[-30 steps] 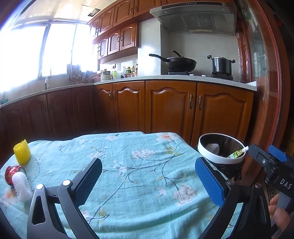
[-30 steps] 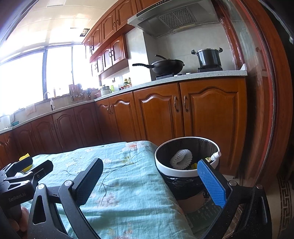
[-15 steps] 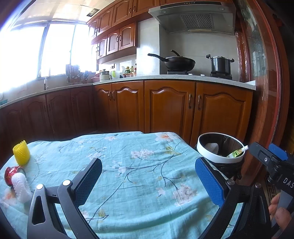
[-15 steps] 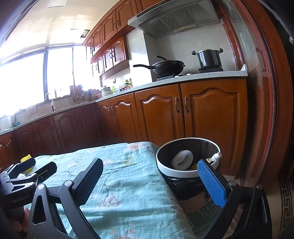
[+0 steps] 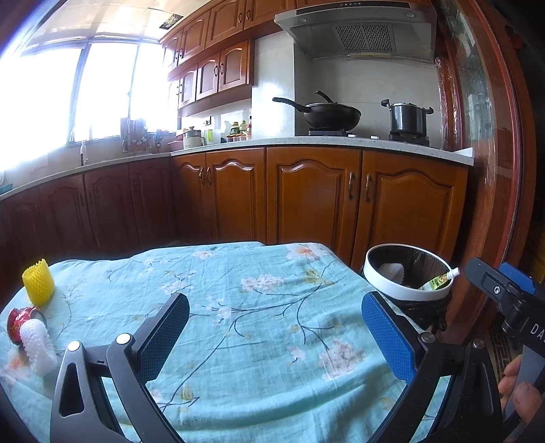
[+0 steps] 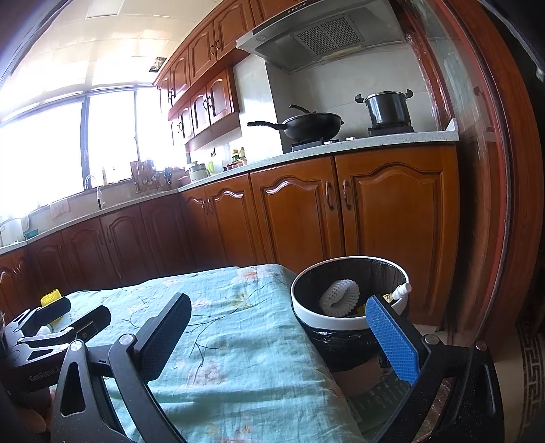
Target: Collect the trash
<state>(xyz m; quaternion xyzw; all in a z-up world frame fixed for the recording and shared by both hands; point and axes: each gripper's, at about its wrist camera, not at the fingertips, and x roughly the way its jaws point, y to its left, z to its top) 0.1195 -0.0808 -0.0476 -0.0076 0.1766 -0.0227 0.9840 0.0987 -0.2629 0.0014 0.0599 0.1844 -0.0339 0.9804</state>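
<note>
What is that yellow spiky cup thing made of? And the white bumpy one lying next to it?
The yellow sleeve looks like soft foam netting, matte, with a mesh pattern and zigzag top edge. The white sleeve seems to be the same foam mesh, knobbly all over. Both look like fruit wrappers, though that is a guess from their texture.

We are in a home kitchen. We see brown wooden cupboards along the walls, a black wok and a steel pot on the stove, a metal hood above them, and a tap by the big bright window.
</note>
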